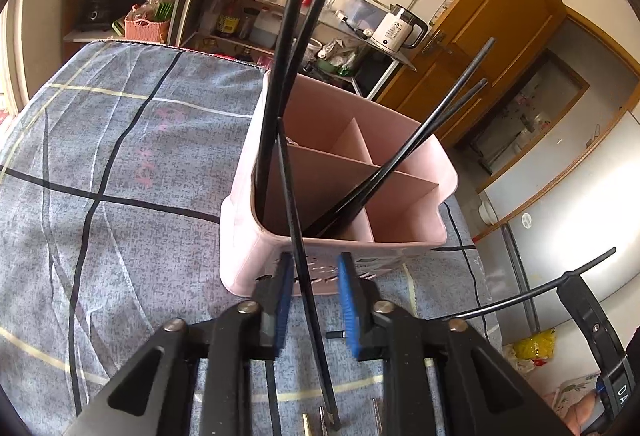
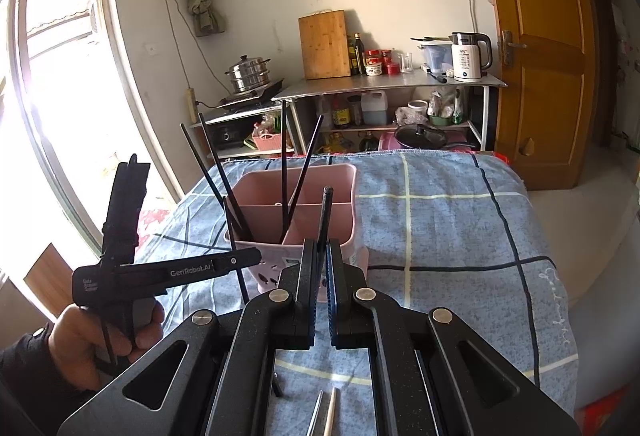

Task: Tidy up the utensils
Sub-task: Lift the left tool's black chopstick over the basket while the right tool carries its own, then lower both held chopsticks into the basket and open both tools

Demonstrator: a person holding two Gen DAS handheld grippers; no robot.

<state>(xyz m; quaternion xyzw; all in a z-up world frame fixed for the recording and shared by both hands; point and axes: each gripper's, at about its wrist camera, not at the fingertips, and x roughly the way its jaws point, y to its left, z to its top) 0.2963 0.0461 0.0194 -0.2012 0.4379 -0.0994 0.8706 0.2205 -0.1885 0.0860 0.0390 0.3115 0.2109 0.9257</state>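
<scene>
Kitchen shelving backs a table under a blue checked cloth [image 2: 440, 220]. Toward its far left edge stands the pink plastic divided utensil holder [image 1: 404, 140]. The left gripper [image 1: 316, 300], jaws apart, straddles a black chopstick [image 1: 296, 220] without clamping. The right gripper [image 2: 321, 260] pinches another black chopstick [image 2: 326, 212]; best lowered tip-first into a compartment.

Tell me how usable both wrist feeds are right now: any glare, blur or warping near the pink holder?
Left wrist view: pink holder sharp and sunlit; fisheye bends the near chopsticks into arcs. Right wrist view: window blown out at left, holder evenly lit, the chopstick in the right gripper slightly soft up close.
</scene>
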